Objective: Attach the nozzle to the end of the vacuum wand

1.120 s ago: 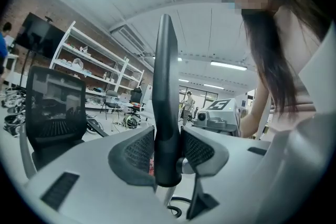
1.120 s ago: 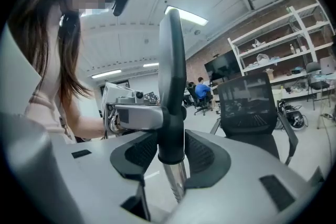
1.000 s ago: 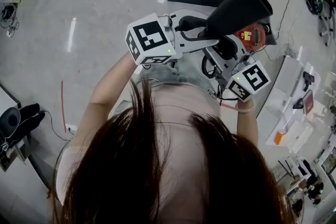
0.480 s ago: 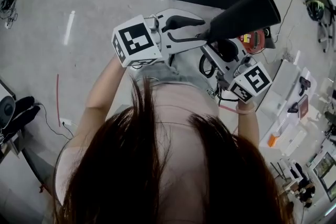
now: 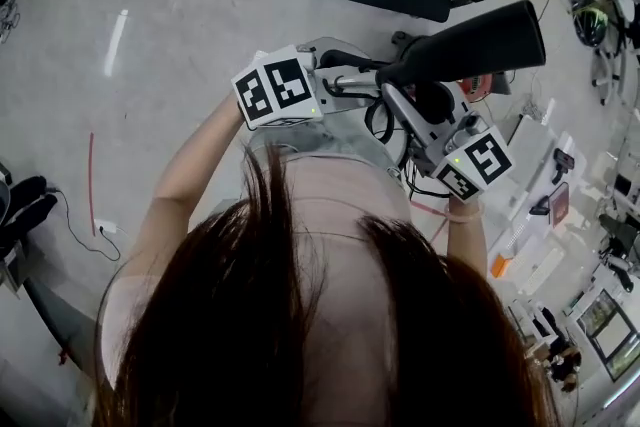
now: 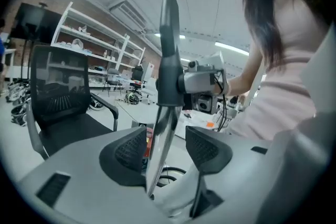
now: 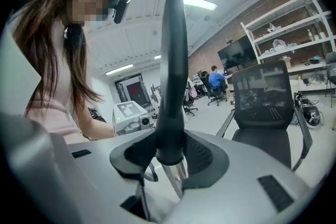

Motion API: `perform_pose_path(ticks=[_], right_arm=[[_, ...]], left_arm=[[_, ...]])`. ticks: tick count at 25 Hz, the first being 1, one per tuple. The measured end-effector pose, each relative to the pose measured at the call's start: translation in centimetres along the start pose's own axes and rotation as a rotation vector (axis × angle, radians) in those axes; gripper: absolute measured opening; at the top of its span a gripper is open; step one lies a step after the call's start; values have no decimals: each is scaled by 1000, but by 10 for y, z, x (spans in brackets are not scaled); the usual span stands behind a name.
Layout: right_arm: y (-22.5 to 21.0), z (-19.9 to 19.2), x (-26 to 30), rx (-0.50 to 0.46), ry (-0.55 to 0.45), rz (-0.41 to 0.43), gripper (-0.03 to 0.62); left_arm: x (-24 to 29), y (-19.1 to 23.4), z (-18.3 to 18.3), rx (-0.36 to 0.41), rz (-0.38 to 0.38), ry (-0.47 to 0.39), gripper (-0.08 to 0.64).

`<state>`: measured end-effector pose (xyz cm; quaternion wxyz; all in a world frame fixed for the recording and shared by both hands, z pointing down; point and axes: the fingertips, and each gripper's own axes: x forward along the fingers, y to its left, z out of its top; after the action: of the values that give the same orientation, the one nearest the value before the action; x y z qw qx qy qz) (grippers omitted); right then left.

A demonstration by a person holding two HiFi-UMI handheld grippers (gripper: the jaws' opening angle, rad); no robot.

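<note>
Lower than before, the left gripper (image 5: 350,75) points slightly downward, its jaws just opened around the silver metal vacuum wand (image 6: 163,134) without pressing it. The right gripper (image 7: 170,157), tilted likewise, clamps the collar of the black tapered plastic nozzle (image 7: 172,76), which sits over the wand's end.

No words, numbers or brand names can be read anywhere. The only printed signs are black-and-white square markers on the left cube (image 5: 275,87) and the right cube (image 5: 475,163) (patterns, not letters) — everything else is too small or blurred.
</note>
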<state>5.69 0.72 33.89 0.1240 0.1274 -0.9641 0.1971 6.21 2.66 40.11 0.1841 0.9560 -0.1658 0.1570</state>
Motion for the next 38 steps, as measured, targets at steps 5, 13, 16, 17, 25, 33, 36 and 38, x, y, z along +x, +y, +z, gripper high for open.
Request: perform_pose_path(ticks=[5, 13, 16, 17, 25, 33, 36, 38], right_arm=[[-5, -2, -8, -41, 27, -32, 169], [-12, -3, -23, -29, 11, -128, 169], [-14, -4, -28, 11, -10, -171, 168], [-15, -5, -29, 23, -16, -183, 169], [-19, -6, -29, 81, -60, -301, 167], [-22, -4, -20, 113, -108, -438, 167], [-26, -5, -21, 122, -113, -437, 167], [-28, -5, -21, 117, -112, -418, 167]], left_arm=[[36, 5, -17, 155, 19, 68, 155], [48, 0, -7, 146, 18, 5, 150], [51, -2, -5, 148, 31, 1, 149], [52, -3, -5, 152, 35, 0, 149], [51, -1, -4, 157, 93, -6, 147], [44, 7, -3, 142, 194, -25, 144], [46, 9, -4, 133, 193, -33, 144], [48, 11, -4, 131, 184, -38, 144]])
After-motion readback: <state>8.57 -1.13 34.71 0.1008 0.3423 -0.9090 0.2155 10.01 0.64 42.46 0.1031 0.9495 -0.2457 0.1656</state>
